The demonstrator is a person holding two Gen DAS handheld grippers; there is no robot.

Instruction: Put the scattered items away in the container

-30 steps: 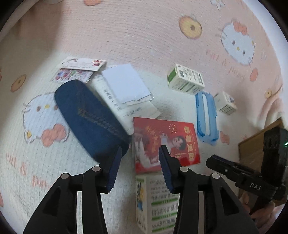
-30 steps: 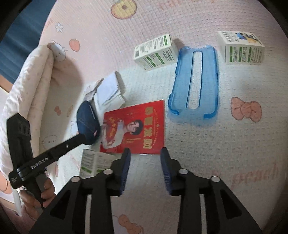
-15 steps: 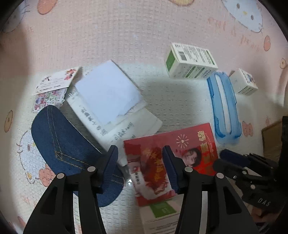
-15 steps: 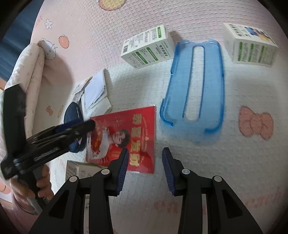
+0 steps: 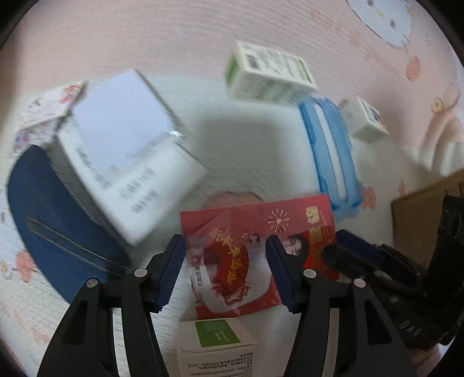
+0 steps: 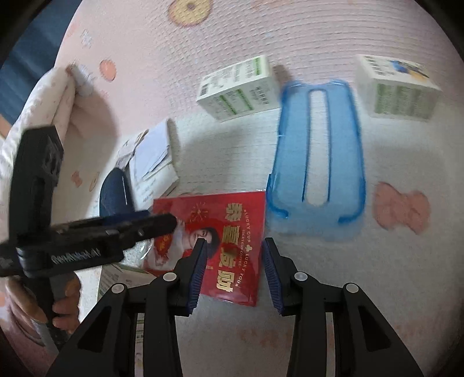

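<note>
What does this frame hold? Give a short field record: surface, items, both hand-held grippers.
surface: pink cartoon-print blanket
items: red packet, blue plastic case, green-and-white boxes, paper stack, denim piece
left hand-held gripper: jaws opening, above the red packet, nothing gripped
right hand-held gripper: open, over the packet's right edge

A pink quilted cover (image 6: 232,333) fills both views, its waffle weave paler, almost white, toward the middle. Printed on it are a yellow ring doughnut (image 6: 190,11) at the top of the right wrist view, a pink bow (image 6: 401,207) at its right middle and a small pink dot (image 6: 108,70) at upper left. The left wrist view has a white cat-face print (image 5: 382,20) at upper right, blurred. At the left of the right wrist view rises a padded roll (image 6: 43,116) of like fabric; beyond it, in the upper left corner, is a dark blue strip (image 6: 20,55) — too blurred to tell what it is
</note>
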